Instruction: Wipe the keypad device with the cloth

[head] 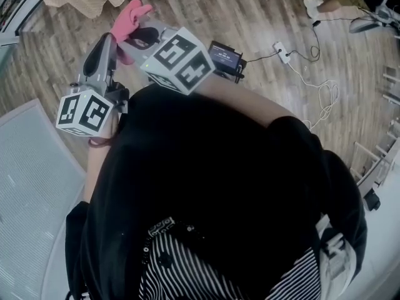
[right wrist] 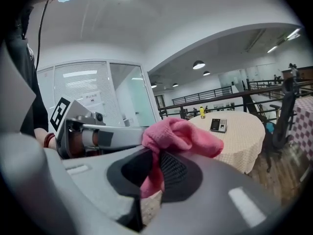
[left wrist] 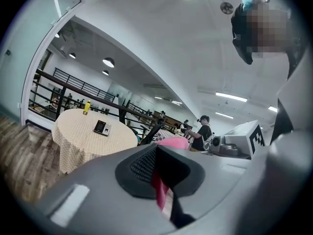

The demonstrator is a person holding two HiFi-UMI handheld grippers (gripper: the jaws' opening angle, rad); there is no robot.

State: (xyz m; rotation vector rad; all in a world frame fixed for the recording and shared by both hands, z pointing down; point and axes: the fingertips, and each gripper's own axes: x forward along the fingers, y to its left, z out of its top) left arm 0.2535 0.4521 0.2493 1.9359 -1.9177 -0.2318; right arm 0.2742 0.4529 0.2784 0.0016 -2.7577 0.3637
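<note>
The keypad device [left wrist: 102, 127] [right wrist: 218, 125] lies on a round table with a checked tablecloth [left wrist: 83, 136] [right wrist: 239, 131], some way ahead of both grippers. A pink cloth [head: 128, 19] [right wrist: 181, 136] is bunched over the jaw tips. My right gripper [right wrist: 154, 173] [head: 142, 37] is shut on a fold of it. A pink strip of the cloth [left wrist: 159, 190] is also pinched in my left gripper [left wrist: 159, 180] [head: 115, 47], which is shut. Both grippers are held close together at chest height, jaws pointing forward. In the head view the keypad device is hidden.
A yellow bottle [left wrist: 87, 106] [right wrist: 202, 112] stands on the table beyond the device. On the wooden floor lie a black box with a screen [head: 225, 56], a white power strip [head: 282, 52] and its cables. A dark chair [right wrist: 281, 116] stands right of the table. People sit in the background [left wrist: 200, 131].
</note>
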